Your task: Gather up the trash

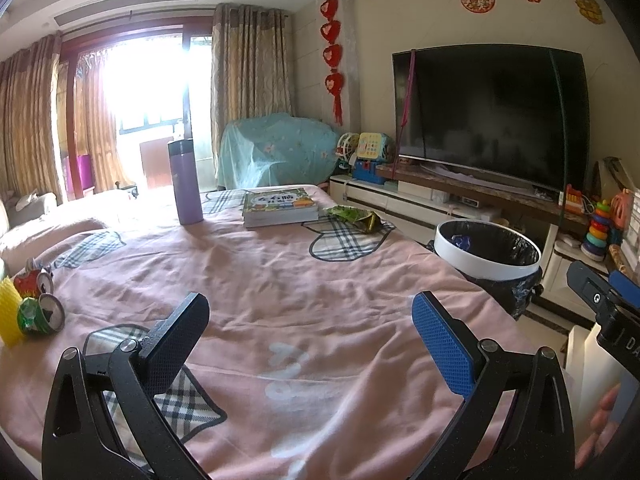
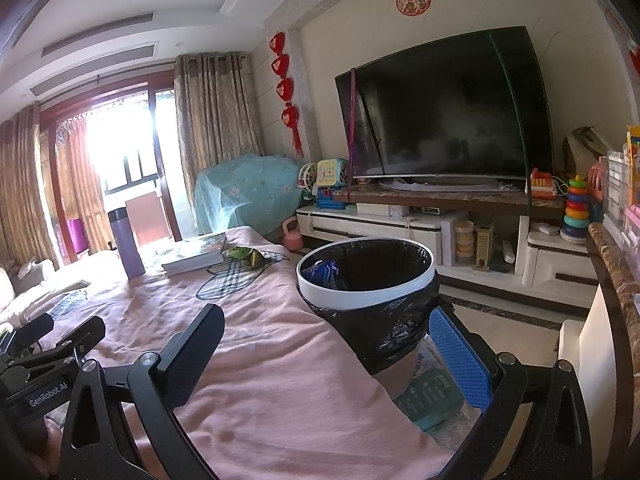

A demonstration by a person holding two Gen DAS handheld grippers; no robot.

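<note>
Left claw released, jaws spread wide, hovering empty above the near part of the worktop, which is draped in a pink cloth with plaid heart patches. Right claw also released, jaws wide apart, nothing between them, hovering over the worktop's right edge just short of the trash bin. Bin is white-rimmed with a black liner, standing on the floor right against the right edge of the worktop; a blue wrapper lies inside it. Trash on the worktop: green snack wrapper crumpled near the far right corner, just beside the stack of books; two crushed cans at the left edge, a green one with open top facing the camera and a red one just behind it, both touching or next to a yellow foam net sleeve. Purple thermos upright at the far edge, left of the books. TV on a cabinet beyond the bin.
</note>
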